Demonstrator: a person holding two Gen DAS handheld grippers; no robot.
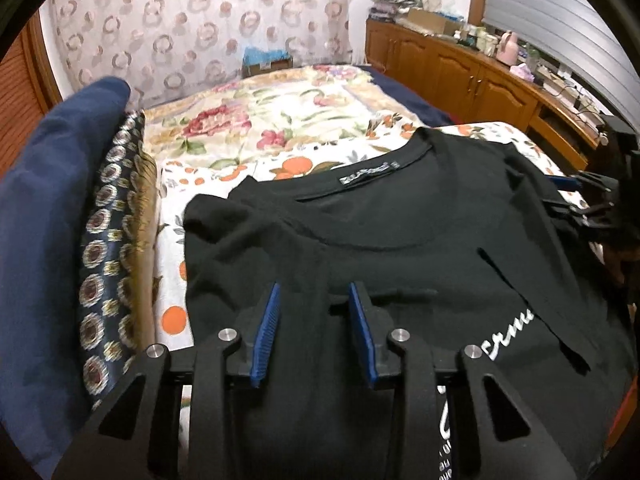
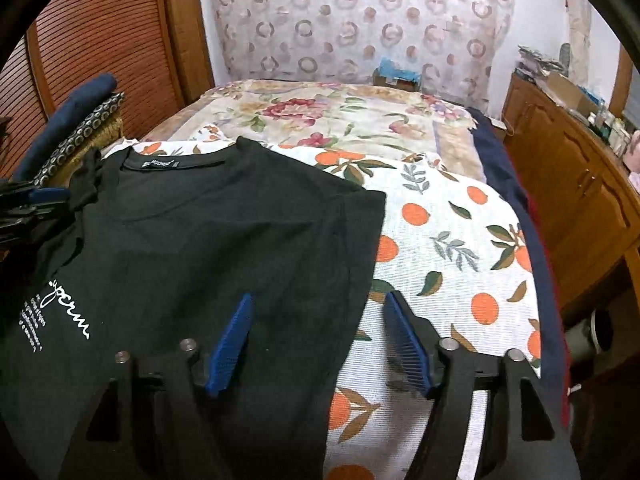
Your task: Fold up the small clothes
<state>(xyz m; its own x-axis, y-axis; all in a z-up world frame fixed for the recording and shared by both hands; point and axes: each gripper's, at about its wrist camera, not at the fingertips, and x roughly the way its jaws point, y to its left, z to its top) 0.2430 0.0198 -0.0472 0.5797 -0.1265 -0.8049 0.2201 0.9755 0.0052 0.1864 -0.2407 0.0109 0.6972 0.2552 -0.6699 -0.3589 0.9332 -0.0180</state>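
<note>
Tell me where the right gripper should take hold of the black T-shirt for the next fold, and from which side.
Probably the side edge of the black T-shirt, where it ends on the orange-print sheet. Come from the sheet side with the right gripper, whose open jaws already straddle that edge. It lies flat, straight and free.

Right of the black T-shirt (image 2: 208, 248) you have open orange-print sheet (image 2: 452, 240). On its left stand stacked folded fabrics (image 1: 80, 240). The wooden cabinet (image 2: 568, 184) bounds the bed's right side.

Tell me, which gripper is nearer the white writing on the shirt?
Left. The left gripper hovers just beside the writing; the right gripper straddles the shirt's opposite edge.
</note>
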